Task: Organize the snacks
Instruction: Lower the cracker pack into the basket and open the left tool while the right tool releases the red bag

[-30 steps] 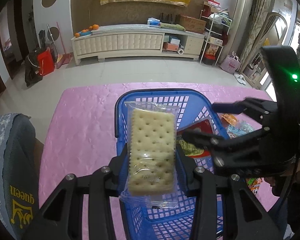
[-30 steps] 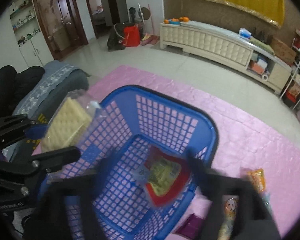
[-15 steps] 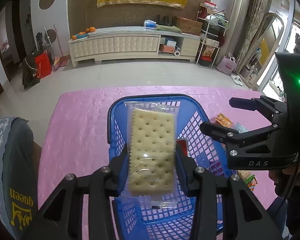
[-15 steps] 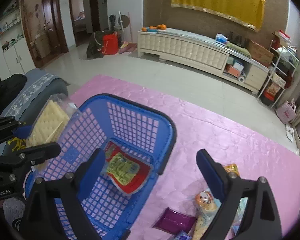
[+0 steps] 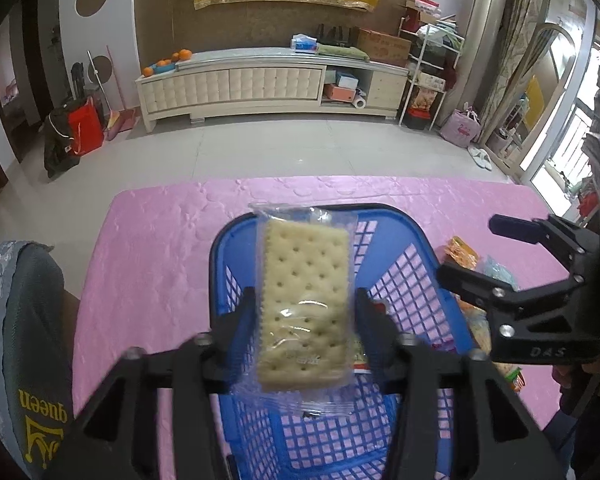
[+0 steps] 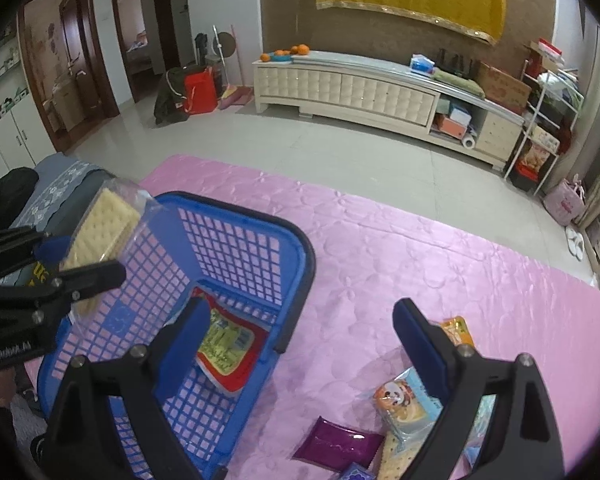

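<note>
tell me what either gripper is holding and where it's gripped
The left gripper, its jaws opening, has the cracker packet between them at its lower long sides. The right gripper holds nothing.

Both my wrist cameras look steeply down along fingers, close above surface (image 5: 148, 264); both share blue basket (image 5: 416, 240) (image 6: 300, 248), far cabinet (image 6: 340, 88).

In the left wrist view the cracker packet (image 5: 304, 308) hides much of the blue basket (image 5: 416, 240) floor and most of the red snack packet (image 5: 364, 360) behind it. In the right wrist view the bottom edge cuts off the purple packet (image 6: 336, 444) pile, and we cannot read any label.
</note>
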Demonstrator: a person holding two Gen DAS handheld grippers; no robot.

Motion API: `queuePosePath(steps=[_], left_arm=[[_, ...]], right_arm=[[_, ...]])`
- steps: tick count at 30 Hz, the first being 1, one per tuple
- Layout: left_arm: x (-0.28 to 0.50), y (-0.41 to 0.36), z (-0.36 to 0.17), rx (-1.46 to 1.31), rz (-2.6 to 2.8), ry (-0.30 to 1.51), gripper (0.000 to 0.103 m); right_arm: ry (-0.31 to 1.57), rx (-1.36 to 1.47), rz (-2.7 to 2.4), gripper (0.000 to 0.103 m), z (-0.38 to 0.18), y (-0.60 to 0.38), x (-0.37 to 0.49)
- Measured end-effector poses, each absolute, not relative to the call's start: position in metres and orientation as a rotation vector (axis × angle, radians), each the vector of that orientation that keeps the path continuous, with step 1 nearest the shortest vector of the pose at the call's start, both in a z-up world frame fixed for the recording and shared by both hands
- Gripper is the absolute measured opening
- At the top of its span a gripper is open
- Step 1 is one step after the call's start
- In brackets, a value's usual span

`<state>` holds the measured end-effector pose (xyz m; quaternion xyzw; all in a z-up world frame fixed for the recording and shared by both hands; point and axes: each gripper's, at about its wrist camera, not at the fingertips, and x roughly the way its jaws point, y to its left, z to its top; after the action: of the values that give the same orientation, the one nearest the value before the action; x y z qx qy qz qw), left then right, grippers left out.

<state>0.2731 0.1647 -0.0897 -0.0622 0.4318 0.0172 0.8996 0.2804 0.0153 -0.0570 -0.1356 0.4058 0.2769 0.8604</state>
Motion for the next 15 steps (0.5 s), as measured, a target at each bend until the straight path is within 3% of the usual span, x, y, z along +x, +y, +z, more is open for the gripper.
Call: queuePosePath(steps=[15], left_arm=[[0.242,0.149,-0.064,-0.132,0.030,0.874,0.065]], right_arm=[[0.830,-0.271,0.582,0.095,-0.031,-0.001,0.259]])
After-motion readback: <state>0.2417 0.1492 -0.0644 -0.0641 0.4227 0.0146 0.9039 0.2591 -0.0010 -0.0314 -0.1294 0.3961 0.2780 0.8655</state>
